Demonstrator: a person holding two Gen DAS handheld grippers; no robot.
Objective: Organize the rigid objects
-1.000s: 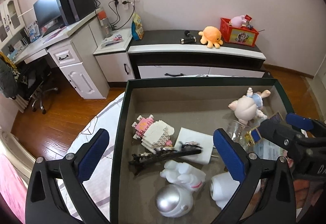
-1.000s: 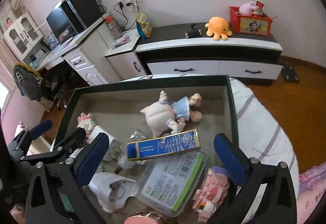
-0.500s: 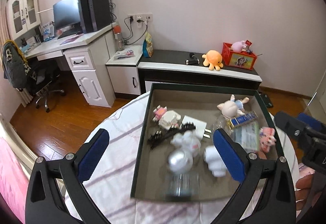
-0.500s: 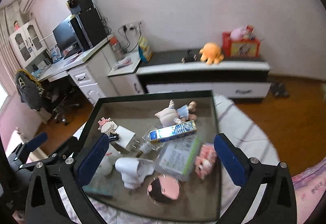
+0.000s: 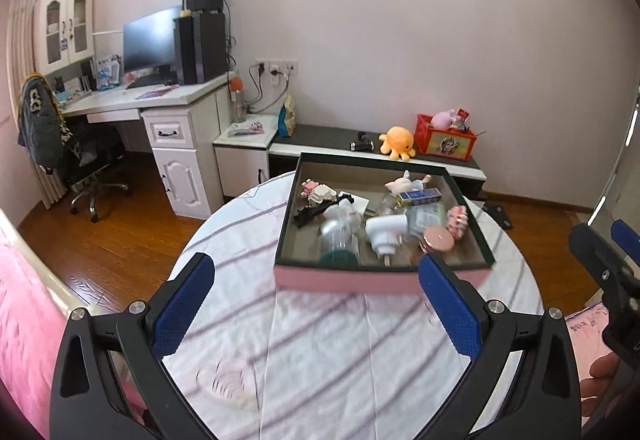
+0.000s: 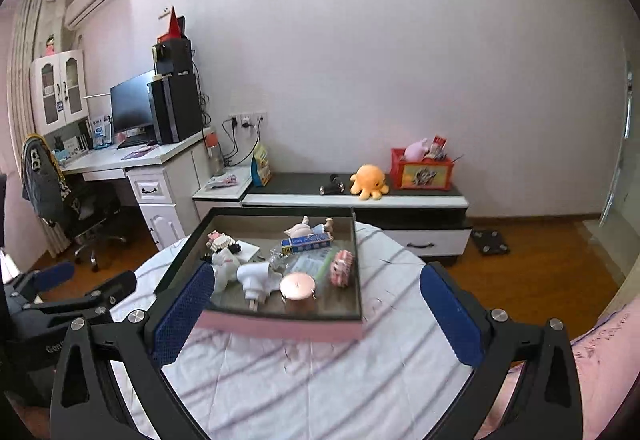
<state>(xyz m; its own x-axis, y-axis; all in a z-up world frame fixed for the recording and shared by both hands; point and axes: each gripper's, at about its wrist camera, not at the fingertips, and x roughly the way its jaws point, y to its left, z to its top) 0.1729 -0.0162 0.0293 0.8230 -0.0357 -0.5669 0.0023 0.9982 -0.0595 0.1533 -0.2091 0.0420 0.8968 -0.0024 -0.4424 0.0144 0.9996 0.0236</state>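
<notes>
Box (image 5: 348,278) w/ toys on table (image 5: 320,360), sideboard (image 5: 440,164) behind.

Round table (image 5: 320,360); pink box (image 5: 348,280) on it

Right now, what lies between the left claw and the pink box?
Only bare striped tablecloth, seen in the left wrist view, separates the left claw from the pink box.

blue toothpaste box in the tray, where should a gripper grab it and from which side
Probably across the narrow width at mid-length of the blue toothpaste box, coming down from above. It lies on top of the clutter in the tray, long axis running left-right, propped on a clear bottle, so its top is exposed and its long sides likely offer parallel faces.
</notes>
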